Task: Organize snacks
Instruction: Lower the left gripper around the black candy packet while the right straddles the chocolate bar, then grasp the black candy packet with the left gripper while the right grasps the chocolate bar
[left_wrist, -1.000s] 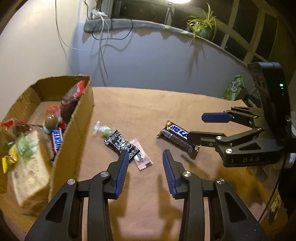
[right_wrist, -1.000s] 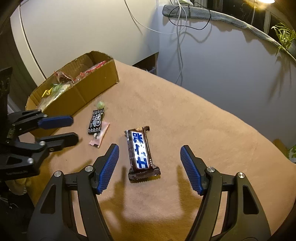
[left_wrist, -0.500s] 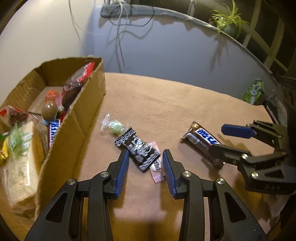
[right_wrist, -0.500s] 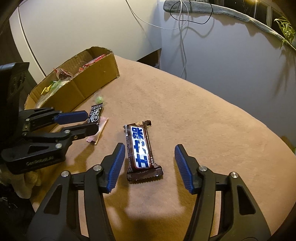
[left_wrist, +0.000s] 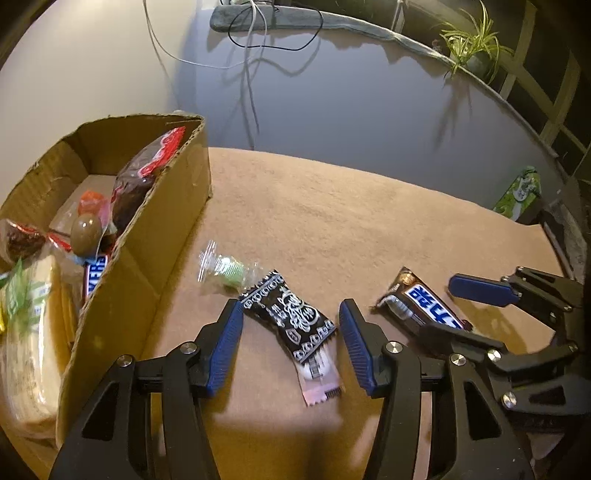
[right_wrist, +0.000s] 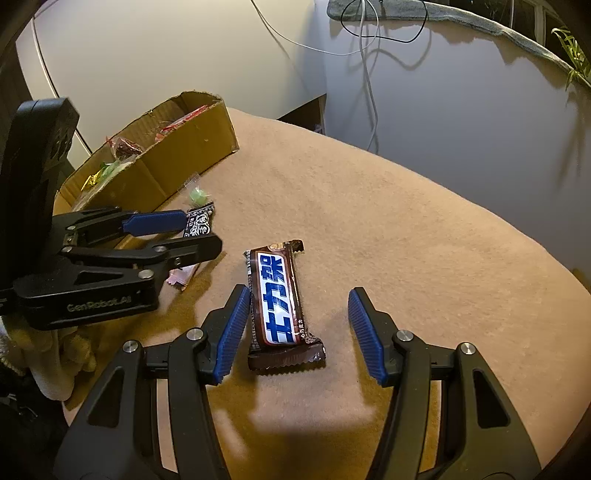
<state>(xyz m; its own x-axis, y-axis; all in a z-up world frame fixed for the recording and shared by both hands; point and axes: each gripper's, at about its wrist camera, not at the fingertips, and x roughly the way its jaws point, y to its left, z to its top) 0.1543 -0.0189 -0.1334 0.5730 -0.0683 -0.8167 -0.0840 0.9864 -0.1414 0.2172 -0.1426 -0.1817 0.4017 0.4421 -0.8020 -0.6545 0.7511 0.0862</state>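
A black patterned packet (left_wrist: 291, 317) lies on a pink packet (left_wrist: 319, 384) on the brown tablecloth. My left gripper (left_wrist: 291, 343) straddles the black packet; its jaws are opening and the pads do not touch it. A green candy in a clear wrapper (left_wrist: 225, 271) lies just beyond. My right gripper (right_wrist: 297, 332) is open around a brown chocolate bar with blue lettering (right_wrist: 277, 299); the left pad is close to the bar and the right pad stands well apart. A cardboard box (left_wrist: 159, 236) at the left holds several snacks.
The brown cloth-covered table (left_wrist: 332, 206) ends at a grey wall behind. A green carton (left_wrist: 519, 190) stands at the far right edge. A potted plant (left_wrist: 472, 48) and cables sit on the ledge above. The two grippers work close beside each other.
My left gripper has moved forward and down over the black packet and its jaws have widened. The right jaws have narrowed around the chocolate bar; that hand has barely moved.
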